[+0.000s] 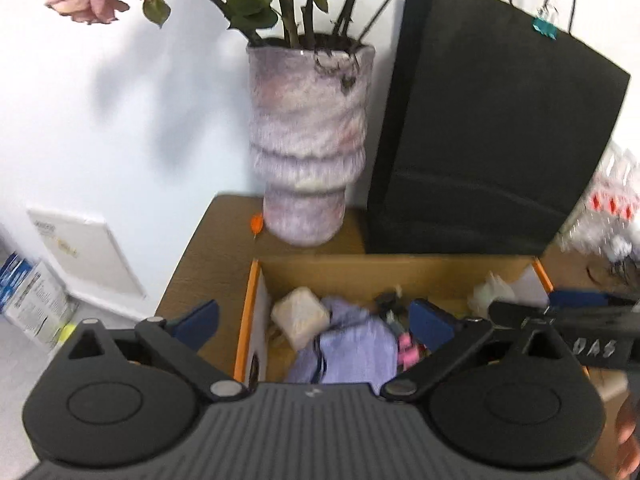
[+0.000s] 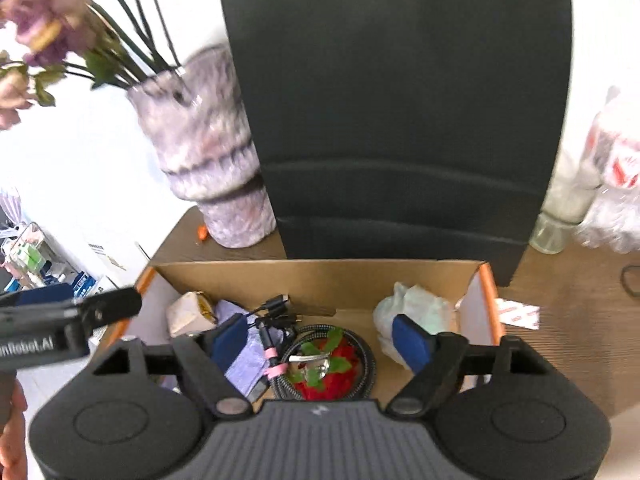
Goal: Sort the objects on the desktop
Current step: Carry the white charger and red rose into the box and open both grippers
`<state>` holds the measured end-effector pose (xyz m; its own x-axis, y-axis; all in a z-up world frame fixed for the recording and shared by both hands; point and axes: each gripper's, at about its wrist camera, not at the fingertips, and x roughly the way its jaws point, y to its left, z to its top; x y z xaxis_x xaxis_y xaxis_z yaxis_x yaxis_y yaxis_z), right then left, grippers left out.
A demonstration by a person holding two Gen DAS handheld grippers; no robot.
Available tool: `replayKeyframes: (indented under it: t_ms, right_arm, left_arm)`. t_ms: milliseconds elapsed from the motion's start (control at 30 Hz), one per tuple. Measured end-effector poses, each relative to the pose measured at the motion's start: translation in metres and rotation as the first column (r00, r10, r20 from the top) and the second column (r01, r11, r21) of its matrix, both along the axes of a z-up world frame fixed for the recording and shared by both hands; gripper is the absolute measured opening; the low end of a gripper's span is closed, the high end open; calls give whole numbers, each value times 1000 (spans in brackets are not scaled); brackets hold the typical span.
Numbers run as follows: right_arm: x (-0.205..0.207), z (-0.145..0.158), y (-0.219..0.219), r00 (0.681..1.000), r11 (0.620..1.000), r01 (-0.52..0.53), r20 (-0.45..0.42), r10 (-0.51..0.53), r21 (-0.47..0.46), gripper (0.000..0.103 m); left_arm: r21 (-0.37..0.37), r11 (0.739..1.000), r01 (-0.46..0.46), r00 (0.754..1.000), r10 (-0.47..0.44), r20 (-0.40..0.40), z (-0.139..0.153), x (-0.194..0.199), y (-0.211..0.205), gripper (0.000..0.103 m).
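Note:
An open cardboard box with orange edges (image 2: 320, 276) sits on the brown table; it also shows in the left wrist view (image 1: 384, 270). Inside lie a lilac cloth (image 1: 352, 348), a beige block (image 1: 300, 314), black cables (image 2: 276, 308), a coiled braided cable (image 2: 362, 360), a red and green item (image 2: 332, 376) and a crumpled white wrapper (image 2: 416, 308). My left gripper (image 1: 316, 322) is open and empty above the box's left wall. My right gripper (image 2: 322, 340) is open and empty above the box's middle.
A mottled pink vase (image 1: 308, 140) with wilted flowers stands behind the box, with a tall black paper bag (image 1: 492, 140) to its right. An orange bit (image 1: 256, 224) lies by the vase. White plastic bags (image 2: 612, 184) and a small packet (image 2: 518, 314) lie at the right.

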<state>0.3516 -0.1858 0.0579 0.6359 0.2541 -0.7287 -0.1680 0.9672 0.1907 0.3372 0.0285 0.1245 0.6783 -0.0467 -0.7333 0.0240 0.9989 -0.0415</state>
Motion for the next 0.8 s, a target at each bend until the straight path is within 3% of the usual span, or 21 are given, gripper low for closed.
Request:
replayKeyframes:
  t_ms: [200, 400, 467, 600, 700, 800]
  right_arm:
    - [-55, 35, -7, 1000, 999, -14, 20, 15, -40, 92]
    - [-117, 34, -4, 993, 996, -53, 98, 59, -70, 92]
    - [-141, 30, -4, 985, 995, -48, 164, 61, -85, 92]
    - [-196, 22, -10, 943, 992, -36, 324, 74, -122, 92]
    - [-239, 8, -16, 916, 991, -21, 394, 72, -132, 94]
    - [-278, -12, -23, 904, 995, -40, 421, 75, -92, 94]
  left_arm:
    - [47, 998, -47, 999, 47, 4, 11, -54, -13, 103]
    - [59, 994, -88, 989, 80, 124, 10, -122, -17, 103]
    - [62, 992, -114, 974, 99, 204, 11, -150, -16, 103]
    - [0, 987, -162, 919, 150, 364, 7, -214, -11, 103]
    - [31, 984, -175, 897, 147, 418, -3, -259, -16, 103]
    - [31, 989, -144, 899, 118, 422, -22, -299, -18, 103]
